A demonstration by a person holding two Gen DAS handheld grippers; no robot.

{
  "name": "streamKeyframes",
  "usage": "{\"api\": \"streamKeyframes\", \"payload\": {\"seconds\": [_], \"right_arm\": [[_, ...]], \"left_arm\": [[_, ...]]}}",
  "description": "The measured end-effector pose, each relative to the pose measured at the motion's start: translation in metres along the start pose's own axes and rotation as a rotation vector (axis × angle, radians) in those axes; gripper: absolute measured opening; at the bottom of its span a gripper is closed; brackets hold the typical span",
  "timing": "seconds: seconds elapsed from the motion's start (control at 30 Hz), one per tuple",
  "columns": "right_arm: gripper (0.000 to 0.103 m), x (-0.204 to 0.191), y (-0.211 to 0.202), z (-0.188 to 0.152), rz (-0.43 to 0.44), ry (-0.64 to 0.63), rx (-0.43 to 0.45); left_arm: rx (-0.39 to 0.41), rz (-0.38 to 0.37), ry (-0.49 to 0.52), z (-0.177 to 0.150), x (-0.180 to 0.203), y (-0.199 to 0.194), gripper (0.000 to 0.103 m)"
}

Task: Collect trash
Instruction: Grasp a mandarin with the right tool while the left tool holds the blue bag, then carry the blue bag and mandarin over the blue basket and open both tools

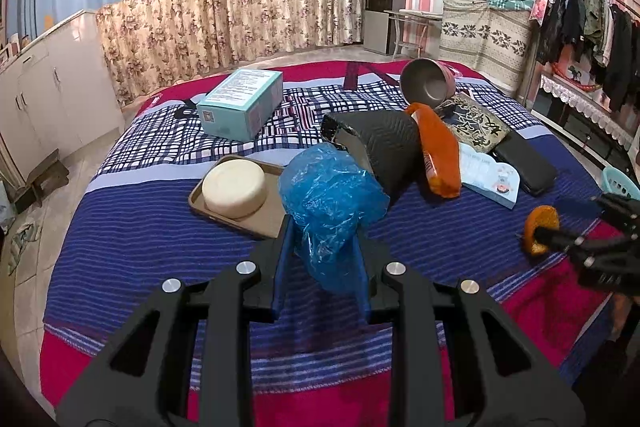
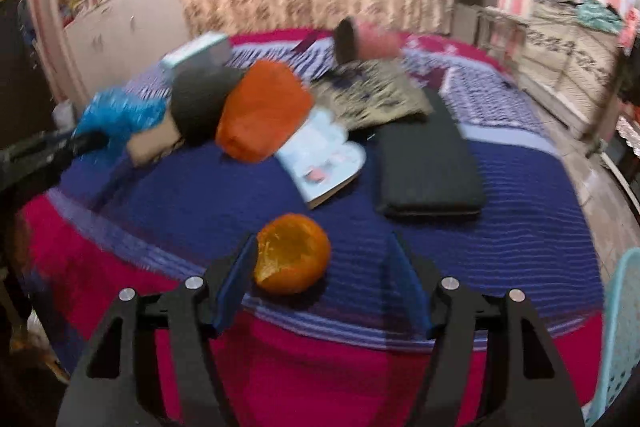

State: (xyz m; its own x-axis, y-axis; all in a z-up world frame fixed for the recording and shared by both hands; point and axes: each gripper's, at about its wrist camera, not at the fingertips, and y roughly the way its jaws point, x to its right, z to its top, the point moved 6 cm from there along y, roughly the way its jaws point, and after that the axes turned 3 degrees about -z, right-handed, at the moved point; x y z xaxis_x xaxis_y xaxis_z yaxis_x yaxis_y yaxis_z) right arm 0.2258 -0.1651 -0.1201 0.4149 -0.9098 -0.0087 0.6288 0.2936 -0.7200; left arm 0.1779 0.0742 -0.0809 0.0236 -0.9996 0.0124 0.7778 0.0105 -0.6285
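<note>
A crumpled blue plastic bag (image 1: 328, 195) hangs over the striped bedspread (image 1: 160, 247), and my left gripper (image 1: 324, 239) is shut on its lower part. In the right wrist view the same bag (image 2: 116, 115) shows blurred at the far left. A hollow orange peel (image 2: 292, 259) lies on the bedspread near the bed's front edge. My right gripper (image 2: 322, 239) stands open around it. The peel rests against the left finger (image 2: 240, 267) and is well apart from the right finger. The peel (image 1: 540, 227) also appears at the right edge of the left wrist view.
On the bed lie a teal box (image 1: 240, 103), a brown tray (image 1: 240, 223) bearing a round cream block, a black quilted bag (image 1: 384, 143), an orange packet (image 1: 440, 151), a booklet (image 1: 488, 175), a black case (image 1: 524, 163) and a tipped pot (image 1: 428, 79). A light-blue basket (image 2: 620, 327) stands at the bed's right.
</note>
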Motion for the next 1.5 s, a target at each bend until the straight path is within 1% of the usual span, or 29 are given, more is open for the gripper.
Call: {"api": "streamKeyframes", "payload": {"seconds": [0.07,0.13,0.2,0.23,0.27,0.43,0.5,0.6,0.73,0.93,1.07,1.33,1.43,1.5], "right_arm": [[0.065,-0.004,0.006,-0.002,0.007,-0.014,-0.018],[0.057,-0.006,0.009,-0.003,0.008,-0.018,-0.023],[0.043,-0.008,0.01,-0.003,0.03,-0.018,-0.024],[0.038,-0.01,0.01,-0.003,0.044,-0.021,-0.023],[0.03,-0.011,0.009,-0.004,0.057,-0.026,-0.021],[0.022,-0.009,0.0,-0.002,0.053,-0.024,0.005],[0.016,0.0,-0.006,0.0,0.043,0.006,0.017],[0.016,0.016,-0.017,0.003,0.022,0.057,0.038],[0.015,0.05,-0.04,0.004,-0.036,0.128,0.081],[0.015,0.106,-0.075,-0.005,-0.127,0.223,0.131],[0.015,0.15,-0.101,-0.018,-0.197,0.294,0.161],[0.015,0.223,-0.149,-0.046,-0.317,0.438,0.226],[0.015,0.245,-0.161,-0.057,-0.367,0.487,0.236],[0.015,0.255,-0.167,-0.063,-0.406,0.503,0.232]], "left_arm": [[0.0,-0.001,0.003,0.0,0.002,0.001,0.025],[-0.003,-0.005,0.005,-0.001,0.004,0.001,0.025],[-0.005,-0.006,0.012,-0.002,0.007,0.002,0.025],[-0.008,-0.006,0.016,-0.002,0.009,0.002,0.025],[-0.01,-0.007,0.017,-0.002,0.01,0.003,0.025],[-0.006,-0.011,0.031,-0.001,0.018,0.001,0.025],[0.005,-0.012,0.039,0.002,0.02,-0.001,0.025],[0.018,-0.018,0.042,0.008,0.025,-0.003,0.025],[0.035,-0.032,0.052,0.019,0.037,-0.004,0.025],[0.077,-0.075,0.092,0.036,0.07,-0.011,0.025],[0.107,-0.109,0.116,0.048,0.096,-0.016,0.025],[0.145,-0.218,0.166,0.062,0.159,-0.028,0.025],[0.152,-0.26,0.181,0.065,0.181,-0.03,0.025],[0.149,-0.301,0.188,0.067,0.201,-0.03,0.025]]}}
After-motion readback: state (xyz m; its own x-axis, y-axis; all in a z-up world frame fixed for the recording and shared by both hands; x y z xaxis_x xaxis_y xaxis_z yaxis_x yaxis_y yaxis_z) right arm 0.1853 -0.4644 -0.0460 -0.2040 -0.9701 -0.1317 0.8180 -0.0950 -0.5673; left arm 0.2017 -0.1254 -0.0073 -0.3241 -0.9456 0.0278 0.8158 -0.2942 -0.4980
